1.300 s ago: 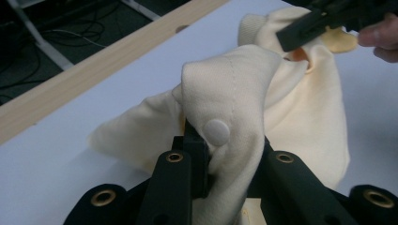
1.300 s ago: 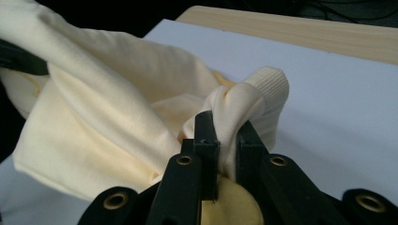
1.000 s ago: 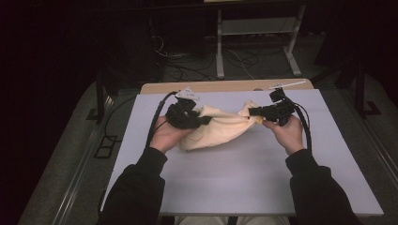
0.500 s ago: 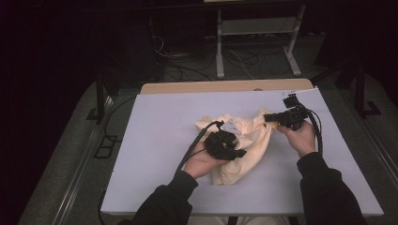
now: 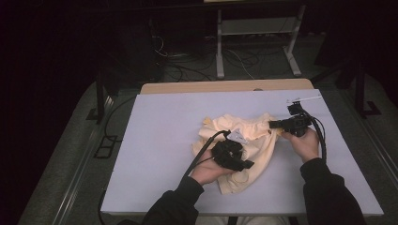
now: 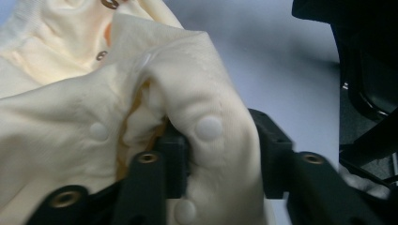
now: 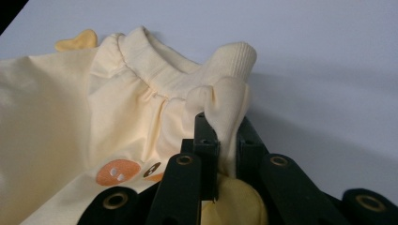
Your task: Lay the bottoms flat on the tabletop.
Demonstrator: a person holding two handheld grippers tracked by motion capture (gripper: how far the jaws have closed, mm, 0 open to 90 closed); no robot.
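A pale yellow baby garment (image 5: 256,140) lies bunched on the white table (image 5: 155,140). My left gripper (image 5: 245,164) sits over its near middle. In the left gripper view the jaws have just been opening; a fold with white snap buttons (image 6: 208,128) still lies between the parted left gripper (image 6: 220,154) pads. My right gripper (image 5: 274,124) is at the garment's right end. In the right gripper view the right gripper (image 7: 227,140) is shut on a ribbed cuff (image 7: 232,61), beside an orange print (image 7: 117,172).
A white label (image 5: 237,136) sticks up from the garment by the left gripper. A wooden strip (image 5: 225,86) runs along the table's far edge, with a metal stand (image 5: 256,33) and floor cables beyond it. Bare tabletop lies to the left and along the front.
My left hand carried its end of the garment rightward and nearer, folding it over the middle, and its jaws have parted. My right hand shifted slightly right and lower, still gripping.
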